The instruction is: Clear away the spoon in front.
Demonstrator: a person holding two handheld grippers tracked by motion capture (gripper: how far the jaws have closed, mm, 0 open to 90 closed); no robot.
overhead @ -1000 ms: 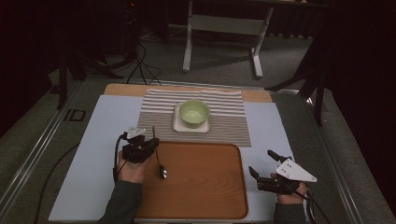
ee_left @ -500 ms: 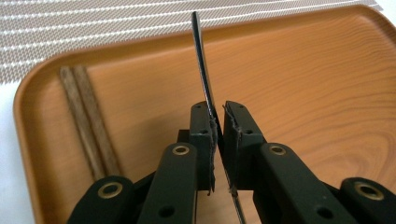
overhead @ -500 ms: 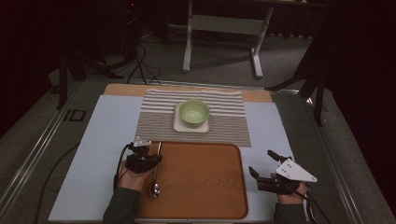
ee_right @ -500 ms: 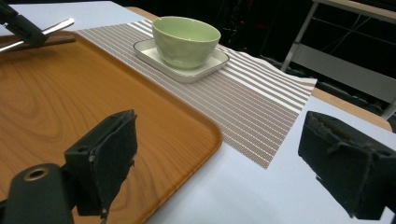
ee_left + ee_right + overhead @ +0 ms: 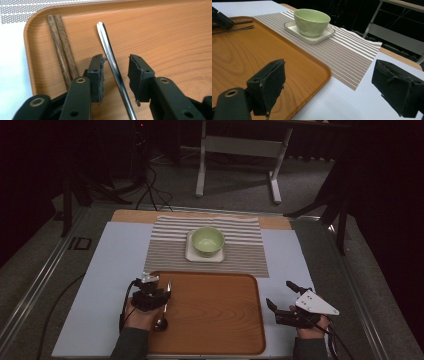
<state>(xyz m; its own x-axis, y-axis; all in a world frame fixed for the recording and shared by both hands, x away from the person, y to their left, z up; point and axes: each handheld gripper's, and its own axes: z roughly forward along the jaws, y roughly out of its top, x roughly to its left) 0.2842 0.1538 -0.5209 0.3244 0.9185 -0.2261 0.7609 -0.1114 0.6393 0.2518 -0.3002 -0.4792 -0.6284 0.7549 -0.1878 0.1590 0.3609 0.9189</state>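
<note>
A metal spoon lies on the wooden tray near its left edge, handle pointing away from me and bowl end nearest me. My left gripper straddles the handle; its jaws have just been opening, and the pads stand clear on both sides. A pair of dark wooden chopsticks lies just left of the spoon, along the tray's rim. In the high view the left gripper is low over the tray's left side. My right gripper stands open and empty over the blue mat, right of the tray.
A green bowl sits on a white square plate on a striped placemat beyond the tray. In the right gripper view the bowl is ahead, past the tray's corner. Table legs and cables stand behind.
The left gripper came down toward me with the spoon, set it on the tray, and its jaws opened off the handle. The right gripper stayed still.
</note>
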